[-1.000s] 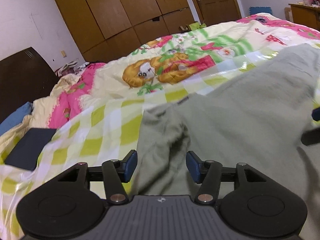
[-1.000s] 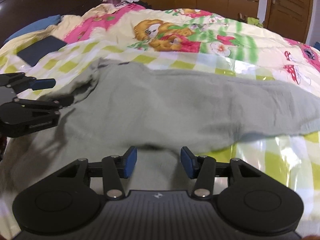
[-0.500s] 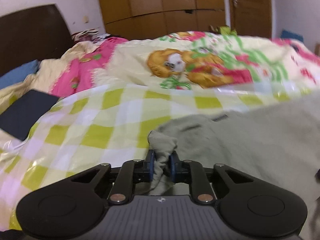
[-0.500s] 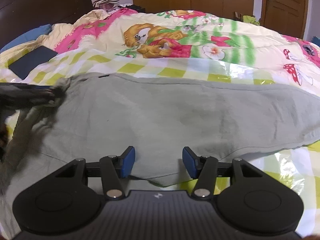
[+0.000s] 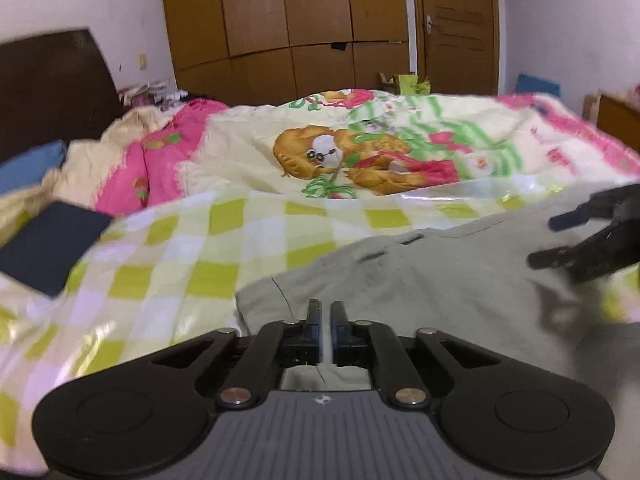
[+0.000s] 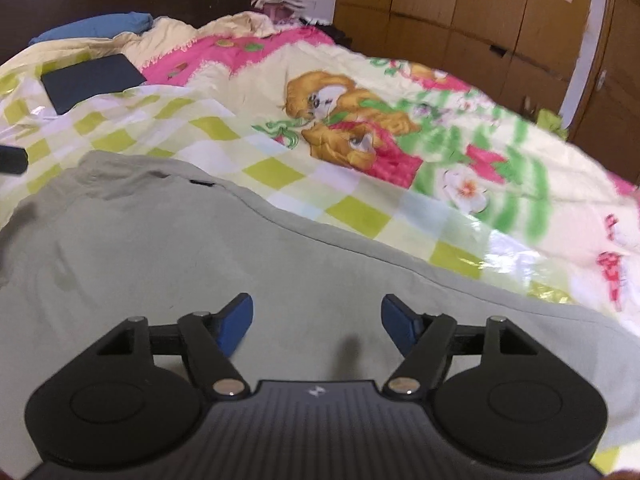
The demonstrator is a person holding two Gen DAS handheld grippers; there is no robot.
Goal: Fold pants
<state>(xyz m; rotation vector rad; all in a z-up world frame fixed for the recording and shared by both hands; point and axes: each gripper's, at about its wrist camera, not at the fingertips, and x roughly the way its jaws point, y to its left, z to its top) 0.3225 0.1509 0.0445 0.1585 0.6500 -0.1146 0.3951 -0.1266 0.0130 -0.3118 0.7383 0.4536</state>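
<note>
The left gripper (image 5: 325,330) is closed tight, and a thin fold of the grey-green pants (image 5: 420,280) is pinched between its blue pads at the waistband corner. A second ago those jaws stood apart over loose cloth; they have since snapped together, and the bunched corner seen half a second back is now drawn flatter. The waist end is therefore judged secured and ready to be carried across for a fold.

The right gripper (image 6: 316,322) has just been opening wider; its pads hover above the pants (image 6: 200,248) with nothing clamped between them. It appears also at the right edge of the left wrist view, blurred.

The pants lie spread across the near side of the bed, on the yellow-green checked sheet (image 5: 180,264), with the waistband toward the headboard (image 5: 52,88) end. A dark flat item (image 5: 48,248) rests near that end, well apart from the pants.

The leg ends are cut off in both views, so it cannot be told how they lie. How much cloth is caught behind the left pads is hidden by the gripper body.
</note>
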